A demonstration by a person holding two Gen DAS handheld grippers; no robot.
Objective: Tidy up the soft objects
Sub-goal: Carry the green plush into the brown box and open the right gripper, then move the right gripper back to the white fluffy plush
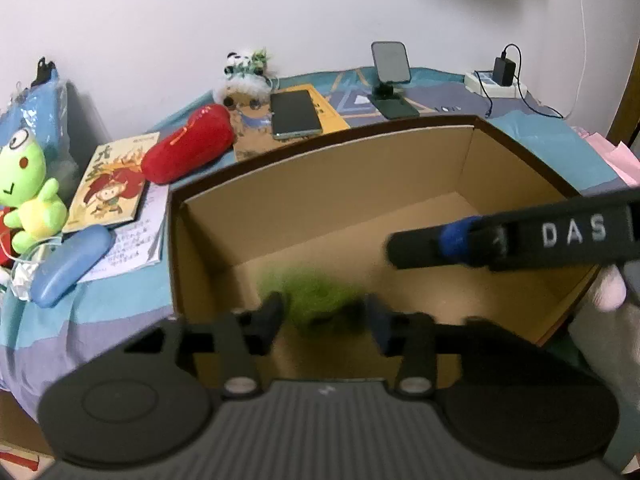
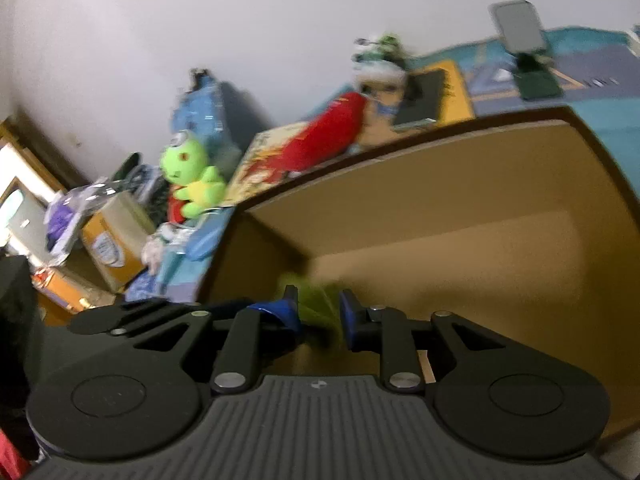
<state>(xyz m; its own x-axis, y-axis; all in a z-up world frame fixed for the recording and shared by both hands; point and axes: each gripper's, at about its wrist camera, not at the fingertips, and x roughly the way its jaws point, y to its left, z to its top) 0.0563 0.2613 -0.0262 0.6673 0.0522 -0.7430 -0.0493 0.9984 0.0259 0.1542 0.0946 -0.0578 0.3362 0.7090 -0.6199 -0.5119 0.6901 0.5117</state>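
Note:
An open cardboard box [image 1: 320, 152] stands on the bed, and both grippers point down into it. A fuzzy green soft toy [image 1: 316, 300], blurred, shows low inside the box in the gap between the fingers of my left gripper [image 1: 324, 316], whose jaws stand wide apart. My right gripper [image 1: 396, 246] reaches in from the right, above the toy and clear of it. In the right wrist view the green toy [image 2: 324, 320] streaks between the slightly parted fingers of the right gripper [image 2: 320, 308], over the box [image 2: 400, 148]. A green frog plush [image 1: 28, 184], a red plush [image 1: 188, 144] and a panda plush [image 1: 244, 72] lie outside.
Left of the box lie a picture book [image 1: 112, 184], papers and a blue case [image 1: 68, 264]. Behind it are a phone [image 1: 296, 114], a phone stand [image 1: 390, 80] and a charger on a power strip [image 1: 500, 76]. A white-gloved hand [image 1: 610, 288] shows at the right.

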